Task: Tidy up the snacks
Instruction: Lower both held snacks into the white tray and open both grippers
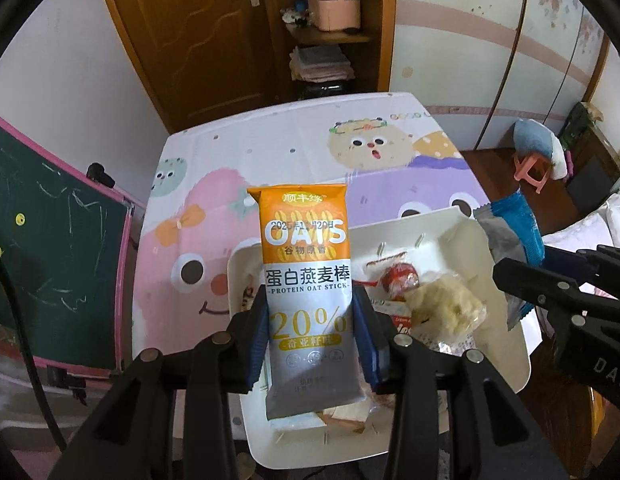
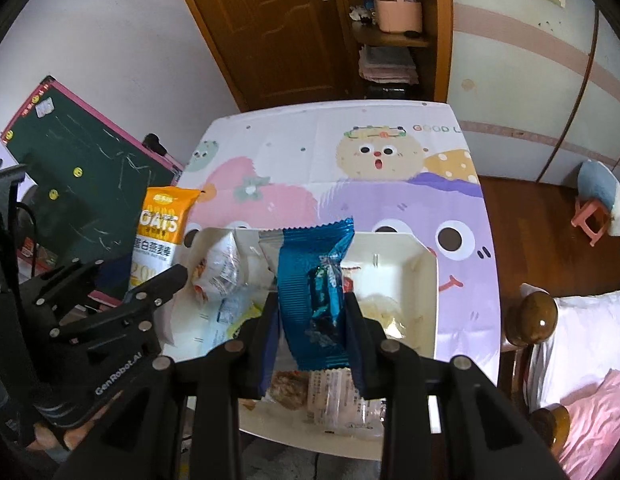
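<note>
My left gripper (image 1: 310,320) is shut on an orange and white oat bar packet (image 1: 306,264), held upright above the left end of a white box (image 1: 505,320); it also shows in the right wrist view (image 2: 160,236). My right gripper (image 2: 311,332) is shut on a blue foil snack packet (image 2: 313,284), held over the middle of the white box (image 2: 427,304). In the box lie a red-wrapped sweet (image 1: 399,280), a pale puffed snack in clear wrap (image 1: 445,304) and several other wrapped snacks (image 2: 218,268).
The box sits at the near edge of a table with a cartoon cloth (image 2: 349,160). A green chalkboard (image 1: 50,240) leans at the left. A bed with a wooden post (image 2: 533,316) is at the right. A pink stool (image 2: 589,212) stands on the floor.
</note>
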{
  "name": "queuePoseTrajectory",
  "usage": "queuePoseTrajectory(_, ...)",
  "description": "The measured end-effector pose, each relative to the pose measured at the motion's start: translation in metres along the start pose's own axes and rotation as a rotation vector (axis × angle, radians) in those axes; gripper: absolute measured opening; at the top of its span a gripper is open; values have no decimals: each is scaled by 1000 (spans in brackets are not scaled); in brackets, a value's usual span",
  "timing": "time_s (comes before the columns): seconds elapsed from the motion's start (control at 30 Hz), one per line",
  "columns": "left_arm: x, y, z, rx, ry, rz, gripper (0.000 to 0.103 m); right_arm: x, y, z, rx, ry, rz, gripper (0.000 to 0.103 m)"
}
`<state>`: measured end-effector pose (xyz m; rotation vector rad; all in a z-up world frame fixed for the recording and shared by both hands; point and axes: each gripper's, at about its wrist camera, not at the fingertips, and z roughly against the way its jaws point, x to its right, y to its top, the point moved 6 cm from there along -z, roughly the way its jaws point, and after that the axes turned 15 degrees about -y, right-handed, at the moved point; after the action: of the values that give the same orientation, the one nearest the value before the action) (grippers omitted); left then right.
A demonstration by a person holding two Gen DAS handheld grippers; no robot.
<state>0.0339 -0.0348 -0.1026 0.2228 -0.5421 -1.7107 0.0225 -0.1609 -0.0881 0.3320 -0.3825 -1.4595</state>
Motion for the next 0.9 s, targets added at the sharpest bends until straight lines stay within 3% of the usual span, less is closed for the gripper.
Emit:
queuePoseTrajectory(0.07,-2,-2,-1,-5,1,7,39,-1,-2,-3,-11,-2,-2,31)
queuePoseTrajectory(0.1,-2,-3,-1,-6,2,9,44,-2,-4,-5,-15,-10,-3,31)
queuePoseTrajectory(0.13,-3,-4,-1,-9,-1,9,50,-2,-5,-6,-16,-18,-5,31)
queuePoseTrajectory(0.2,-3,-5,1,-2,8,10,81,-2,-6,-9,-23,-29,-4,31)
queuePoseTrajectory(0.3,-2,-5,3,13,7,1,89,-2,-9,-13,-32,-45,-13,40)
queuePoseTrajectory(0.4,-3,-7,2,3,-1,13,92,2,-10,-13,-31,-46,-42,48)
queuePoseTrajectory(0.9,-5,-4,12,9,-17,45,94,10,-10,0,-13,-36,-97,49)
